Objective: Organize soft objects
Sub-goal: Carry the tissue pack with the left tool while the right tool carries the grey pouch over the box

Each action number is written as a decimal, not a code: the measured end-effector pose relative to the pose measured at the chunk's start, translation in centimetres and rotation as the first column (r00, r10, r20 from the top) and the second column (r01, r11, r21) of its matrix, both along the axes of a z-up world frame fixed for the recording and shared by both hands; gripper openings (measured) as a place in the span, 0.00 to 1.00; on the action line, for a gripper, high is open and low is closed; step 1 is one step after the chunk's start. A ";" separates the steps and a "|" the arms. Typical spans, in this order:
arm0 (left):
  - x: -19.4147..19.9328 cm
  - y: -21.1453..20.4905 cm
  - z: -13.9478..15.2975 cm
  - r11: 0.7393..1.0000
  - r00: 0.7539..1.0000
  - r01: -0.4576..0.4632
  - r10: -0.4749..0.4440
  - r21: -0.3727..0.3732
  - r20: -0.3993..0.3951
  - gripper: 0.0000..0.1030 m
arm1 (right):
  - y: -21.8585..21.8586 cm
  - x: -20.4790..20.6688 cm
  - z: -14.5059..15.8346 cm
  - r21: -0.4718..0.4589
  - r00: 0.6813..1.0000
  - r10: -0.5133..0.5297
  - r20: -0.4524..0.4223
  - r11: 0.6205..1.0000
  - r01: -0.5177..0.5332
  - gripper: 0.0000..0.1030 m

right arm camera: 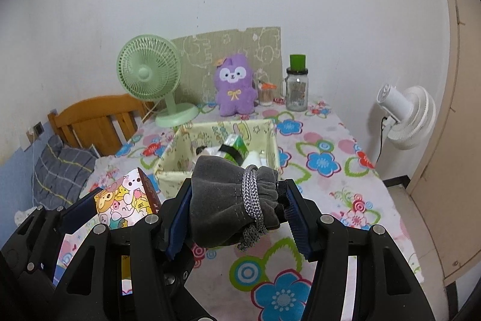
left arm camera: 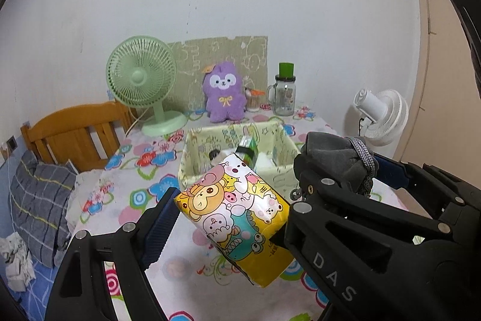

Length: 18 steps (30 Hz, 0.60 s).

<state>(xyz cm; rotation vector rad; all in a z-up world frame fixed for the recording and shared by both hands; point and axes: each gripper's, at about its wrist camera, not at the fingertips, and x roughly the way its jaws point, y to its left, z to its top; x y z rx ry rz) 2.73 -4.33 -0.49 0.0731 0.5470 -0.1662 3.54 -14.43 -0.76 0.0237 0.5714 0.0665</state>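
Observation:
My left gripper [left arm camera: 233,209] is shut on a yellow tissue pack with cartoon animals [left arm camera: 237,212], held above the table in front of the basket. It also shows in the right wrist view [right arm camera: 126,200] at the lower left. My right gripper [right arm camera: 237,200] is shut on a grey drawstring pouch [right arm camera: 228,200] with a braided cord, just before the basket. The pouch also shows in the left wrist view [left arm camera: 336,158]. The pale green fabric basket [left arm camera: 192,158] [right arm camera: 270,140] holds a green carton and white items. A purple plush toy [left arm camera: 224,92] [right arm camera: 234,86] sits upright behind the basket.
The table has a flowered cloth [right arm camera: 324,158]. A green desk fan [left arm camera: 144,80] stands at the back left, a glass jar with a green lid [left arm camera: 285,92] at the back right. A white fan [right arm camera: 405,116] stands right of the table. A wooden bed frame [left arm camera: 75,134] is on the left.

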 end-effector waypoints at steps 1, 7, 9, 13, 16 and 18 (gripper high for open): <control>0.1 0.0 0.4 1.000 1.000 0.002 -0.002 0.000 0.004 0.83 | 0.0 0.0 0.4 -0.001 1.000 -0.001 0.004 1.000 0.001 0.59; 0.6 -0.2 2.0 1.000 1.000 0.005 -0.005 0.000 0.025 0.83 | 0.0 0.5 2.1 -0.009 1.000 0.000 0.025 1.000 0.000 0.59; 1.0 -0.2 2.5 1.000 1.000 0.001 -0.001 0.003 0.030 0.83 | 0.0 0.8 2.6 -0.008 1.000 0.005 0.029 1.000 -0.005 0.59; 1.8 -0.2 3.1 1.000 0.999 -0.007 0.007 0.006 0.038 0.83 | 0.2 1.8 3.2 -0.005 0.999 0.014 0.036 1.000 -0.014 0.59; 2.7 -0.1 3.3 1.000 0.999 -0.012 0.012 0.004 0.036 0.83 | 0.3 2.8 3.4 -0.005 0.999 0.018 0.034 1.000 -0.018 0.59; 3.3 -0.1 3.3 1.000 0.999 -0.012 0.012 0.004 0.034 0.83 | 0.3 3.4 3.4 -0.005 0.999 0.018 0.033 1.000 -0.018 0.59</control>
